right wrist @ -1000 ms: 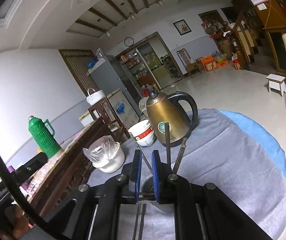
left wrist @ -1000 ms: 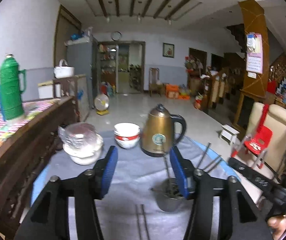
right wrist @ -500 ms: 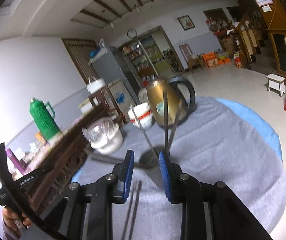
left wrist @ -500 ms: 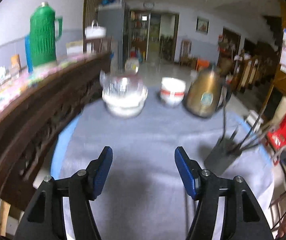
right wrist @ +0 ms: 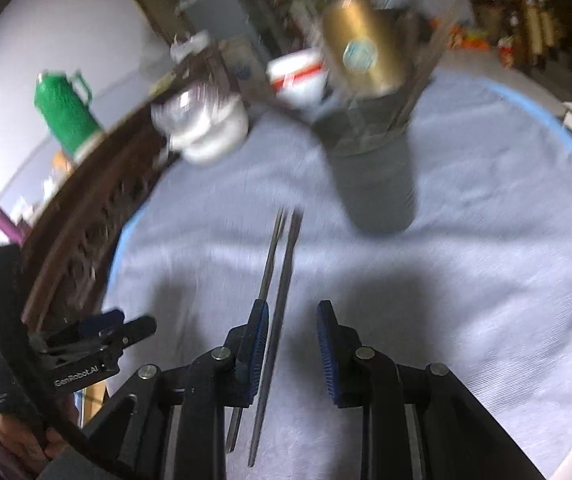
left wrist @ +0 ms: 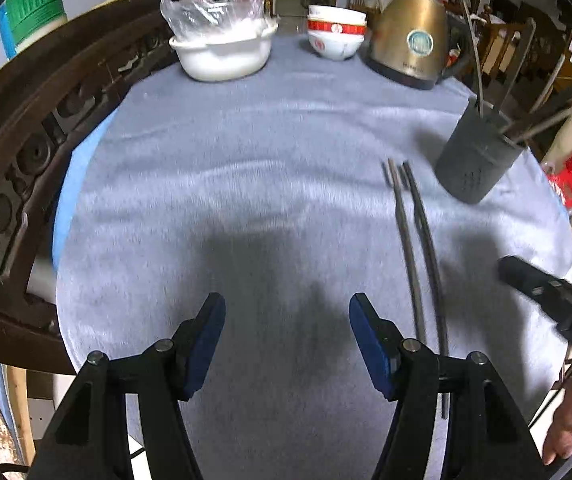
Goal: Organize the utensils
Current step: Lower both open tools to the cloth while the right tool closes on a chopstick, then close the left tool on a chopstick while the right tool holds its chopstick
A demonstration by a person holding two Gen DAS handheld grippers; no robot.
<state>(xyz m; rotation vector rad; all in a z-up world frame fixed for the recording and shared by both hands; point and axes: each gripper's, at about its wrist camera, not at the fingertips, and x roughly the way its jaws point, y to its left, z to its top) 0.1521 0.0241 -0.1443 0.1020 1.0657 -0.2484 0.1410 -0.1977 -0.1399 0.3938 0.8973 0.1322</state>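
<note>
Blue-padded jaws of the left gripper (left wrist: pixel 288 340) stand wide apart over bare grey tablecloth (left wrist: pixel 245 184), nothing between them. Its jaws opened further a moment ago. The right gripper (right wrist: pixel 289 354) is partly open after widening; one of the loose chopsticks (right wrist: pixel 275 320) runs between its pads without being pinched. Both chopsticks lie side by side on the cloth, near the dark utensil cup (left wrist: pixel 476 160), which already holds several upright.

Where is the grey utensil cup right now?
In the left wrist view the grey utensil cup stands upright at the right of the grey tablecloth, just right of the far ends of the loose chopsticks and in front of the gold kettle.
</note>
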